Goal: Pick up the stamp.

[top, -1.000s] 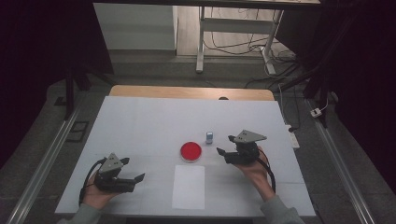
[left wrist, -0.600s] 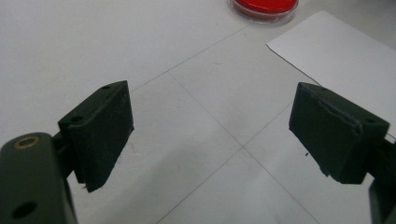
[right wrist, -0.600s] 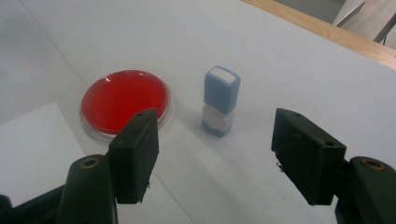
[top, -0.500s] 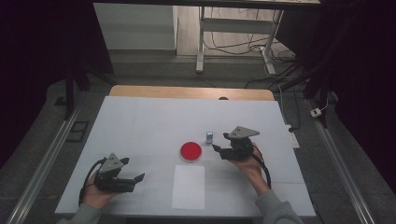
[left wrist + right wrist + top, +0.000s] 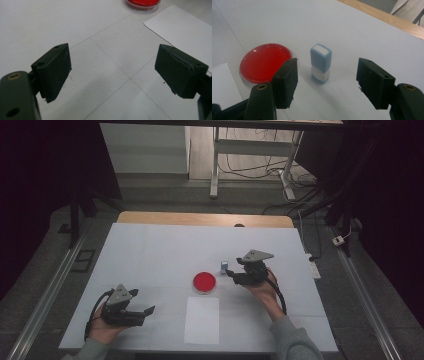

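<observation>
The right hand-held gripper [image 5: 325, 82] has its jaws spread with nothing between them, though they have just been closing a little. Straight ahead of it, a small blue-and-white stamp [image 5: 321, 63] stands upright on the bench [image 5: 150, 250], its long axis vertical, lined up with the gap between the jaws but apart from both pads. In the high view this right hand-held gripper [image 5: 233, 276] sits just beside the stamp [image 5: 224, 266], which lies toward the far side and the left of it, so the right hand is plainly the nearer one. I judge a short push forward would bring the stamp between the pads. The left hand-held gripper [image 5: 148, 311] rests well apart at the near left, released and empty. A red ink pad [image 5: 204, 282] lies near the stamp, a white sheet of paper [image 5: 202, 320] nearer the person. The bench is white; beyond it are a dim floor, cables and metal frame legs
</observation>
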`<state>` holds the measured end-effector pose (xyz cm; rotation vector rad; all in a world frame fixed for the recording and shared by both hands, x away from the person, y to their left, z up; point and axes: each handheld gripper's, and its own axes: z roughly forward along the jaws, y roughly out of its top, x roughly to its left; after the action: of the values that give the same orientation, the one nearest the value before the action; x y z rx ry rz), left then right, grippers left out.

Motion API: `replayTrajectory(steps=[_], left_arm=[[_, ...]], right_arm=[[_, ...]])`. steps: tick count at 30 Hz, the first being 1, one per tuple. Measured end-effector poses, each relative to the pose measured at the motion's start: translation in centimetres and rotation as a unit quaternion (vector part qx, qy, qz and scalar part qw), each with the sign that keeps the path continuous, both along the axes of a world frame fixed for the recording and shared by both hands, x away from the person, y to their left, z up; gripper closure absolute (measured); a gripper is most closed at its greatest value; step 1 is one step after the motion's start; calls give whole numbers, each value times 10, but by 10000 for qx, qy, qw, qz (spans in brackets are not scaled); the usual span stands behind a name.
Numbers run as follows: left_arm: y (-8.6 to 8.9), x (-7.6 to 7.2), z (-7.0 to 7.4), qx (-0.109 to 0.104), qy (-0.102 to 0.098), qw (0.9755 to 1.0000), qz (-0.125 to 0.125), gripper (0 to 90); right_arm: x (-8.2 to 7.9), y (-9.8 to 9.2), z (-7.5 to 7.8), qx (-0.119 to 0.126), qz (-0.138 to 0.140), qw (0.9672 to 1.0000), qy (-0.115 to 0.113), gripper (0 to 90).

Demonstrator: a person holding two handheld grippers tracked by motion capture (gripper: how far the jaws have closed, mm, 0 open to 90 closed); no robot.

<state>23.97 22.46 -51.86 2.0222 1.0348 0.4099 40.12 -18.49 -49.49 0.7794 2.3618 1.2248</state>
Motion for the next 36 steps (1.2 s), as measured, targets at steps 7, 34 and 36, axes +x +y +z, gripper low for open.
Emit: replayTrajectory(steps=[7,34,36], left_arm=[[0,0,0,-9,-31,10000,34,141],[1,1,-1,33,-64,10000,25,140],[1,1,-1,28,-74,10000,34,140]], right_arm=[[6,3,0,54,98,9999,-23,360],[23,18,-7,-119,398,9991,44,429],[25,19,-8,-111,431,9990,50,444]])
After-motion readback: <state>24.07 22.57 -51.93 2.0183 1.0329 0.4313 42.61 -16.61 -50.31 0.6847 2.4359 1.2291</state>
